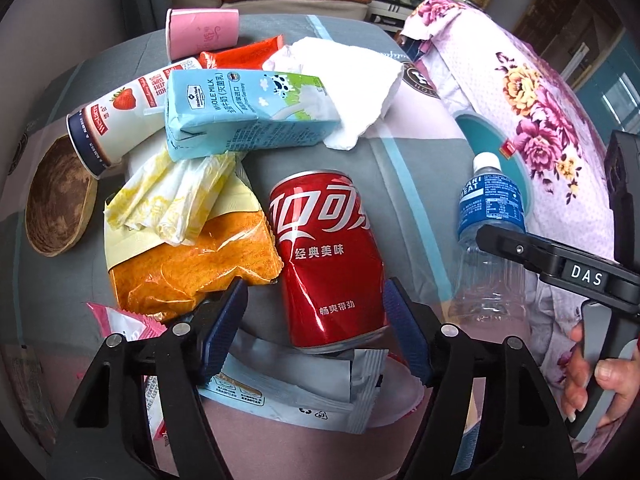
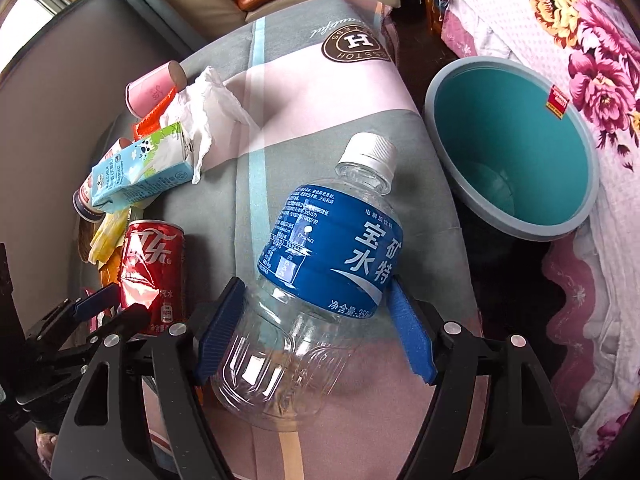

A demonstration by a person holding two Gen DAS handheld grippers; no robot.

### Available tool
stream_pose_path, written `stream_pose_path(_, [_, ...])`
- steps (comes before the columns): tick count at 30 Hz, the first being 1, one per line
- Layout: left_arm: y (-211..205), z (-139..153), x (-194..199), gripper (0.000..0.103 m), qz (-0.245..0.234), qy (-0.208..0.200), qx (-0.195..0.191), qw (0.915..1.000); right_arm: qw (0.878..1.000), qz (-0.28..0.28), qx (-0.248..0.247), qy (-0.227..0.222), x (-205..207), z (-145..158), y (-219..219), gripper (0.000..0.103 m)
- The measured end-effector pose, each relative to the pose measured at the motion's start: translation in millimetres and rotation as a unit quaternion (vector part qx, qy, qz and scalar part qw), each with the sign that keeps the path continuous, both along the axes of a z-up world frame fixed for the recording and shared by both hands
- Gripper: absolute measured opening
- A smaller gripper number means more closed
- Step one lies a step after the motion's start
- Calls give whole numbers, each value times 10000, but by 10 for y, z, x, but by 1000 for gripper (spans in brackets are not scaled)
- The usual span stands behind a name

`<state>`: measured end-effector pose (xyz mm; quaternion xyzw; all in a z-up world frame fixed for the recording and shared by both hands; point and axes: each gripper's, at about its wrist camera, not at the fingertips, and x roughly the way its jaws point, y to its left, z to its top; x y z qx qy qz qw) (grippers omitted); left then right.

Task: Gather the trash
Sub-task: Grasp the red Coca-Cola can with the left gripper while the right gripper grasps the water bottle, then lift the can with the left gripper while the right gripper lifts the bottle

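Bedspread (image 2: pixel 328 128): grey and pink cloth with a round "H" badge, spread under all the litter, and the whole pile sits on it.
Quilt (image 2: pixel 580 40): floral pink, bunched up along the right side, pressing against the bin.
Bin (image 2: pixel 452 80): teal inside, grey-blue rim, tipped toward the camera, just right of the bedspread's edge; a small red sticker shows on its inner wall.
Right gripper (image 2: pixel 316 332): jaws spread wide and straddling the bottle, blue pads at either flank; whether they touch the plastic I cannot tell.
Left gripper (image 1: pixel 316 320): jaws also wide, one pad on each side of the can's lower end, with a visible gap on the left.
Bottle (image 2: pixel 320 264): clear plastic, blue label, white cap, lying tilted with the cap pointing up toward the bin.
Can (image 1: pixel 324 256): red cola can, on its side, its bottom resting on a pale blue wrapper (image 1: pixel 288 388).
Milk carton (image 1: pixel 248 116): light blue, lying across a strawberry drink cup (image 1: pixel 128 108).
Orange bag (image 1: pixel 192 272): crinkled, just left of the can, with yellow-white wrappers on top.
Tissue (image 1: pixel 348 80): white, crumpled, behind the carton.
Pink cup (image 1: pixel 200 32): on its side at the far end of the pile.
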<state>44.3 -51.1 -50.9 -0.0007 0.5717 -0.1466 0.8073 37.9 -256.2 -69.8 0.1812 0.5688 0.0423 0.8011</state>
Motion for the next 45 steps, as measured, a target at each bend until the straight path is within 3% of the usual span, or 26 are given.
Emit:
stream_pose_path(5, [-209, -85, 84, 80, -24, 13, 248, 9997, 9999, 47, 91, -78, -28, -8, -80, 69])
stream_pose_path(15, [-377, -262, 335, 80, 2, 294, 134, 9995, 9994, 79, 316, -124, -41, -31, -226, 70])
stream_pose_path(18, [-441, -179, 330, 80, -86, 105, 93, 9999, 9991, 55, 401, -120, -23, -41, -252, 70])
stream_pose_path(19, [-484, -169, 328, 78, -162, 40, 161, 9997, 9990, 44, 425, -120, -10, -42, -260, 70])
stream_pose_path(20, [-517, -179, 331, 59, -210, 24, 220, 9995, 9989, 33, 445, -121, 3, -44, -264, 70])
stream_pose_path(21, [-528, -208, 339, 50, -234, 90, 226, 9994, 9988, 18, 468, -119, 18, -47, -267, 70])
stream_pose_path(22, [-520, -224, 343, 48, -237, 136, 141, 9995, 9987, 0, 492, -117, 31, -50, -268, 70])
stream_pose_path(28, [-454, -126, 296, 47, -272, 49, 52, 9996, 9980, 31, 626, -104, 113, -114, -207, 70])
stream_pose_path(34, [-294, 55, 389, 47, -236, 27, -307, 9992, 9981, 124, 552, -261, 98, -76, -149, 67])
stream_pose_path(37, [-325, 38, 420, 47, -319, 24, -109, 9994, 9981, 95, 540, -298, 79, -56, -166, 67])
stream_pose_path(45, [-491, -265, 437, 48, -549, 468, 144, 9973, 9976, 0, 525, -453, 86, 47, -287, 66])
